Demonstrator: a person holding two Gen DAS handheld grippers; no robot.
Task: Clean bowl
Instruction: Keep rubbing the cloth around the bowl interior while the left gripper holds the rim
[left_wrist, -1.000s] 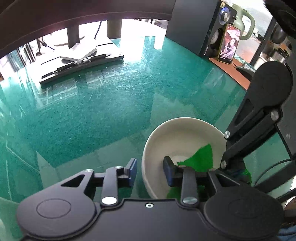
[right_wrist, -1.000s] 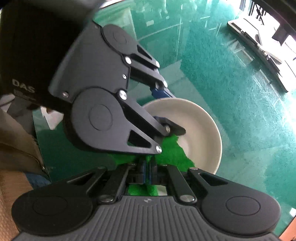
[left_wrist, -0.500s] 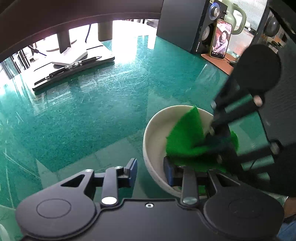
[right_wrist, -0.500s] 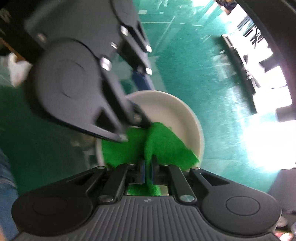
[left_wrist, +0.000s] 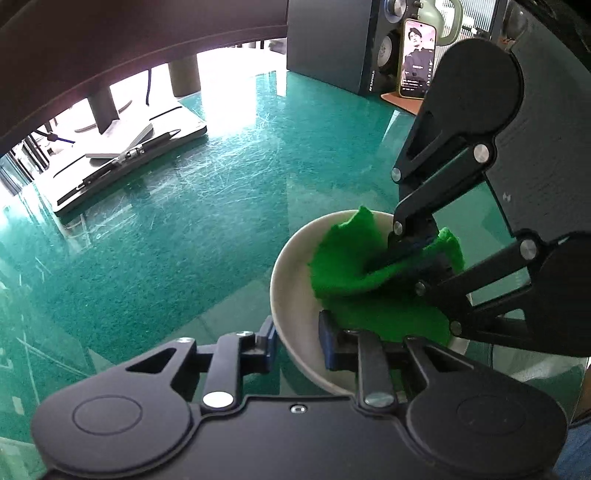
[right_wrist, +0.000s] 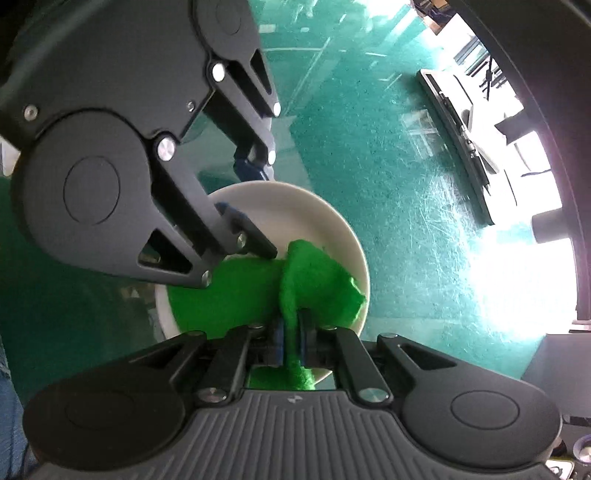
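Looking along my left gripper, I see its two fingers straddling the near wall of the white bowl: one blue-padded finger sits outside the rim, the other inside against the inner wall, so the fingers are clamped on the bowl's edge. The bowl rests on the green glass tabletop, low and to the right in this view. Inside it lies a green cloth, bunched and folded, part spread over the bowl's floor and part rising toward the far rim. My right gripper comes in from the right and reaches into the bowl, its fingers pinched tight on a fold of the cloth. From the right wrist view that grip is clear: the two fingers of the right gripper are closed with a ridge of green cloth squeezed between them, and the rest of the cloth fans out over the bowl. The left gripper fills the upper left of that view, one finger outside the rim and one inside. Farther back on the tabletop lies a flat tablet-like device with a pen on it. At the far right edge stand a dark speaker and a phone propped upright, its screen lit.
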